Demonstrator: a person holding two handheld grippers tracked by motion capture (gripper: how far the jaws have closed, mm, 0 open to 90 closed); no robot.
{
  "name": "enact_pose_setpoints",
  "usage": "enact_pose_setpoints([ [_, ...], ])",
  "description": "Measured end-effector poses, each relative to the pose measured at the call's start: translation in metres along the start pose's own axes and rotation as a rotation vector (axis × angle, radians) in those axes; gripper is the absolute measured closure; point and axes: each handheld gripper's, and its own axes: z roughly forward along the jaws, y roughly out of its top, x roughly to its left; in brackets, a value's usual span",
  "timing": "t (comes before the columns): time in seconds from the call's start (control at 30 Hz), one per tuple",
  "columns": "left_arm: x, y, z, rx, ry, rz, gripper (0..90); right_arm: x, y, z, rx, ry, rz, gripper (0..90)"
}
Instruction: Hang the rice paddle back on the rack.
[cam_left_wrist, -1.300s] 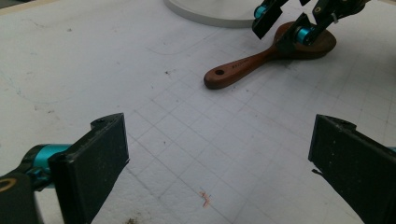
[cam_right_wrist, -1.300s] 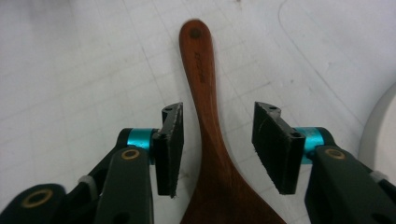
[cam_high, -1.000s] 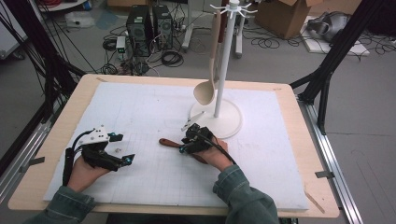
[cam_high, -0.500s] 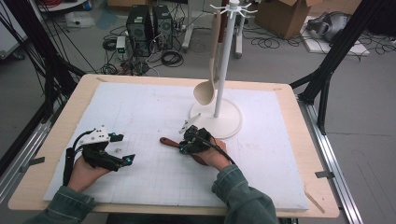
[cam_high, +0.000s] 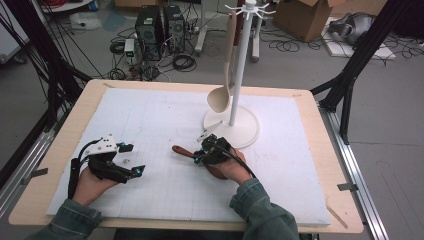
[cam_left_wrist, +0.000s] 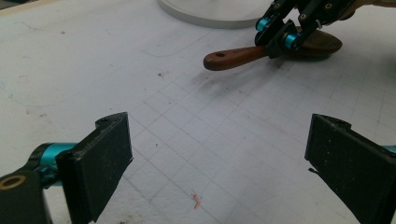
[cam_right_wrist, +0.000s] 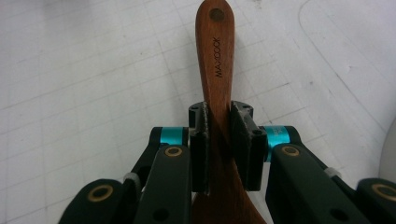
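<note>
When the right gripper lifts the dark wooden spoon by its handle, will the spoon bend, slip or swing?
The wooden spoon looks solid, so it will probably stay stiff. The right gripper clamps the handle on its narrow sides, and the wood looks smooth, so it may slip somewhat. The bowl end is wider and likely heavier, so it may swing downward.

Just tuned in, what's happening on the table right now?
A person works with a gripper in each hand. The right gripper has just been closing its jaws and now pinches the handle of a dark brown wooden spatula that lies on the white gridded mat, near the white hanging stand, where a pale wooden spoon hangs. The left gripper waits open over the mat.
</note>
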Motion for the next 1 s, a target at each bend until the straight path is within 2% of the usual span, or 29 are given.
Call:
enact_pose_setpoints([
  [0.2,-0.004,0.002,0.002,-0.004,-0.016,0.012,10.8,0.006,-0.002,-0.008,-0.028,0.002,-0.005,78.3],
  [0.37,-0.008,0.006,0.003,-0.012,-0.025,0.028,11.7,0.013,0.001,-0.017,-0.073,0.006,-0.022,78.4],
  [0.57,-0.014,0.012,0.009,-0.018,-0.062,0.038,15.9,0.024,0.001,-0.026,-0.119,0.009,-0.046,78.7],
  [0.8,-0.020,0.018,0.019,-0.009,-0.097,0.042,21.8,0.031,-0.008,-0.027,-0.151,0.025,-0.024,78.7],
  [1.0,-0.024,0.023,0.027,-0.012,-0.129,0.037,26.8,0.037,-0.009,-0.029,-0.171,0.035,-0.035,78.7],
])
